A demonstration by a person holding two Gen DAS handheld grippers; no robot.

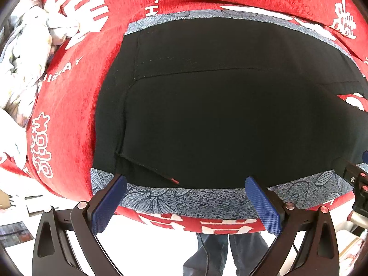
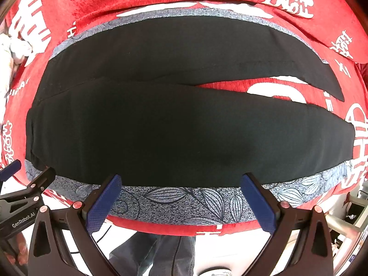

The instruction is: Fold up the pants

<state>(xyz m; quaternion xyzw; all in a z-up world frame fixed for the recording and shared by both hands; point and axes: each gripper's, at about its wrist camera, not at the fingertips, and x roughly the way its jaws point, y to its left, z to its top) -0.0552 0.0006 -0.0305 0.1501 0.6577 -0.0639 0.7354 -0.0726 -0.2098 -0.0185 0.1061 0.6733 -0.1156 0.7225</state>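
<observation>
Black pants point(image 1: 218, 115) lie flat on a blue-grey floral mat point(image 1: 184, 197) over a red cloth with white characters point(image 1: 69, 115). The waist end is at the left, and the two legs run to the right, parting near the far end point(image 2: 253, 87). My left gripper point(image 1: 185, 181) is open and empty at the near edge of the pants by the waist. My right gripper point(image 2: 181, 179) is open and empty at the near edge of the front leg point(image 2: 184, 133). The left gripper's finger shows at the left edge of the right wrist view point(image 2: 13, 168).
A crumpled white floral cloth point(image 1: 27, 64) lies at the far left on the red cloth. The table's near edge point(image 1: 195, 225) is right under the grippers. The person's jeans-clad legs point(image 1: 218, 253) stand below it. Papers point(image 1: 13, 232) lie on the floor at left.
</observation>
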